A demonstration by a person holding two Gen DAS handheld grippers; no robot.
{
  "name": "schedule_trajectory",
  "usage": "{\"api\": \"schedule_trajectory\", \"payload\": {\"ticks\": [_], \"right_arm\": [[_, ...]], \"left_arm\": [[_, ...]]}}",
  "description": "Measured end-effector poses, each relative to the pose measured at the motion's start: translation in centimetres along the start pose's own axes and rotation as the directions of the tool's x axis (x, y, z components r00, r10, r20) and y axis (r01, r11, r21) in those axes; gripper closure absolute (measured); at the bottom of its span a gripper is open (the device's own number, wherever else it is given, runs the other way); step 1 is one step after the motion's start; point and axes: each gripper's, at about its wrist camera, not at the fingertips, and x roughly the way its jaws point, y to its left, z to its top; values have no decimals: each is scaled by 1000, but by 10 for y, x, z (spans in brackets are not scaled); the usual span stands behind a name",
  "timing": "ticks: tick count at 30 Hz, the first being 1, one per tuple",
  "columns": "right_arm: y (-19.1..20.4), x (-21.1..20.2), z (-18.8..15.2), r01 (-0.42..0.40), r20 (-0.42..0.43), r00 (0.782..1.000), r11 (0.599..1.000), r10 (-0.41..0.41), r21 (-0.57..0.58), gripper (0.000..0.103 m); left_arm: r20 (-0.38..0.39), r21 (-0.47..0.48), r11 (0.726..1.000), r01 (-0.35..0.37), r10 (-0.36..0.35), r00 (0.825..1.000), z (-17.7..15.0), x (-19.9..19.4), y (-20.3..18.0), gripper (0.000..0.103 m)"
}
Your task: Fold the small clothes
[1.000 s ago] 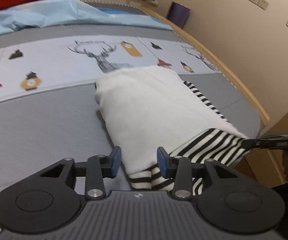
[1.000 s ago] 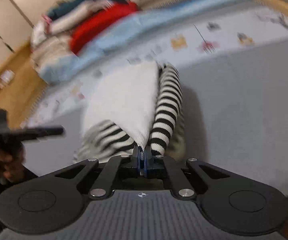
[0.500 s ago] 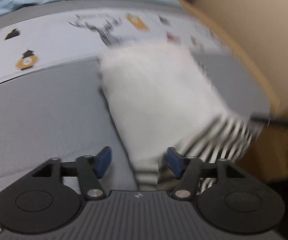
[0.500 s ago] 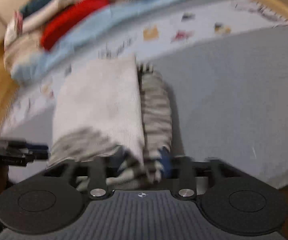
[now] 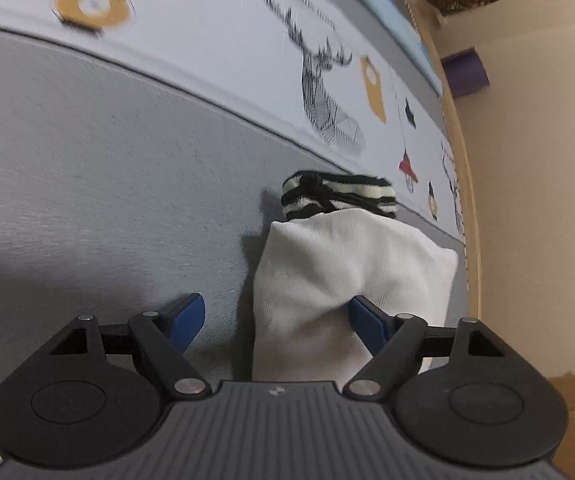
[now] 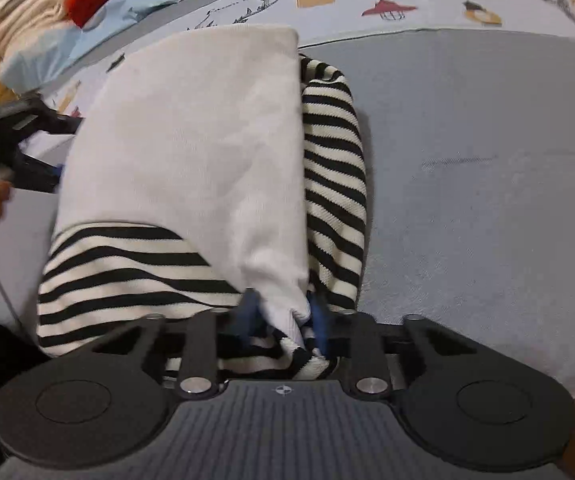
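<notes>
Left wrist view: left gripper (image 5: 275, 322) is wide and opening, with the folded white garment (image 5: 351, 264) between the pads; the right pad looks tucked against the cloth, contact unclear. A striped sleeve (image 5: 339, 196) pokes out beyond. Grey bedspread (image 5: 87, 168) lies free to the left.

Right wrist view: right gripper (image 6: 283, 316) is closing around the garment's near corner; blur hides the pads. Open bedspread lies on the right.
</notes>
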Motion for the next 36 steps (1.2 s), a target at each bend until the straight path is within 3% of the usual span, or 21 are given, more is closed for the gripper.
{"api": "schedule_trajectory", "payload": {"ticks": [2, 4, 5, 8, 11, 14, 16, 19, 21, 24, 25, 27, 29, 32, 33, 34, 36], "right_arm": [[0, 4, 0, 3, -15, 1000, 1000, -3, -12, 83], [-2, 5, 2, 2, -30, 1000, 1000, -2, 7, 84], [-1, 7, 4, 5, -36, 999, 1000, -4, 12, 85], [7, 12, 12, 23, -49, 999, 1000, -23, 4, 87], [18, 17, 21, 39, -55, 998, 999, -40, -9, 88], [34, 21, 31, 8, -29, 1000, 1000, -8, -3, 90], [54, 28, 42, -44, 1, 999, 999, 44, -18, 91], [96, 38, 59, -115, 43, 992, 991, 118, -73, 92], [126, 46, 67, -145, 65, 986, 983, 152, -111, 92], [155, 60, 76, -169, 59, 982, 978, 177, -118, 92], [162, 66, 76, -166, 45, 984, 979, 172, -118, 93], [168, 73, 75, -149, 28, 988, 982, 153, -118, 93], [172, 77, 75, -106, 15, 994, 988, 109, -114, 93], [165, 77, 75, -80, 19, 997, 995, 81, -66, 93], [164, 74, 72, -72, 30, 997, 996, 73, -58, 93], [163, 73, 72, -64, 42, 997, 997, 66, -48, 93], [164, 70, 71, -37, 69, 997, 998, 40, -45, 93]], "left_arm": [[-20, 1, 1000, 24, -24, 1000, 5, 12, 0, 20], [-31, 20, 998, 57, -57, 998, 6, 20, -4, 34], [-39, 27, 996, 85, -84, 996, 7, 22, -5, 47], [-37, 110, 991, 74, -71, 997, 7, 17, -17, 69], [19, 159, 986, 44, -48, 999, 13, -7, -20, 79], [149, 199, 980, -29, 0, 989, 29, -48, -15, 80], [234, 224, 970, -97, 43, 971, 39, -77, -6, 80], [325, 180, 973, -141, 77, 943, 54, -116, 20, 79], [383, 167, 968, -187, 111, 917, 61, -136, 31, 67], [481, 101, 970, -222, 148, 864, 63, -167, 45, 64], [490, 104, 970, -218, 141, 860, 62, -177, 46, 64], [469, 151, 962, -228, 133, 873, 52, -187, 41, 64], [411, 223, 938, -267, 158, 898, 36, -186, 36, 64], [270, 354, 897, -265, 174, 947, 7, -164, 34, 66], [207, 412, 864, -289, 220, 953, -2, -145, 33, 67], [187, 469, 814, -342, 287, 940, -11, -127, 33, 66], [246, 571, 684, -455, 386, 889, -37, -107, 26, 66]]}}
